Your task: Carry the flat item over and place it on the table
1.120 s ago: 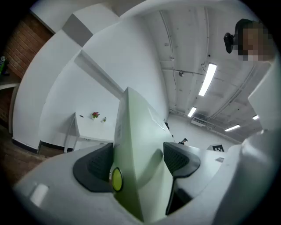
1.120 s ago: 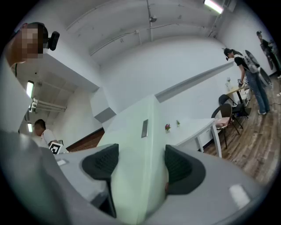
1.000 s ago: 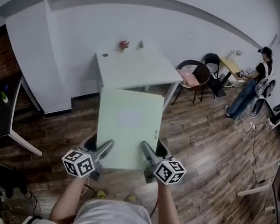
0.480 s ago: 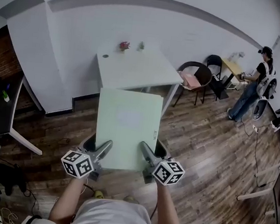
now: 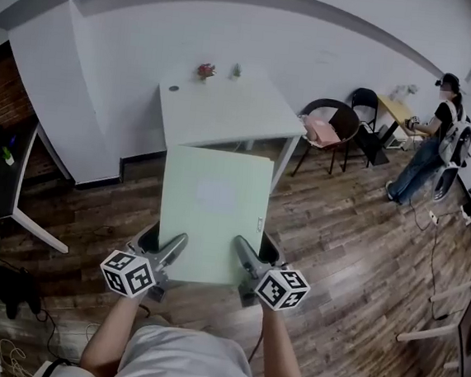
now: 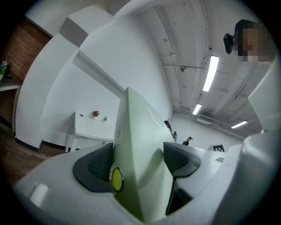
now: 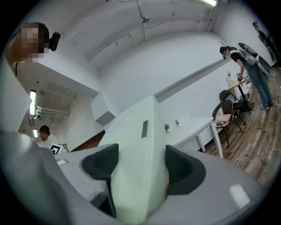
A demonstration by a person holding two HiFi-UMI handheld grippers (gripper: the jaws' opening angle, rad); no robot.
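Observation:
A flat pale-green board (image 5: 213, 210) is held level in front of me, above the wooden floor. My left gripper (image 5: 170, 250) is shut on its near left edge, and my right gripper (image 5: 241, 255) is shut on its near right edge. In the left gripper view the flat board (image 6: 138, 149) runs edge-on between the two dark pads (image 6: 97, 165). The right gripper view shows the same board (image 7: 138, 154) clamped between its pads (image 7: 182, 167). The white table (image 5: 226, 112) stands just beyond the board's far edge, against the white wall.
Two small potted plants (image 5: 205, 70) stand at the table's far side. A round dark chair (image 5: 331, 128) with a pink cushion is to the table's right. A person (image 5: 435, 141) stands at a small table far right. A dark desk (image 5: 0, 182) is at the left.
The view has shifted slightly toward the table; the board stays gripped on both sides. The person at far right has moved a little.

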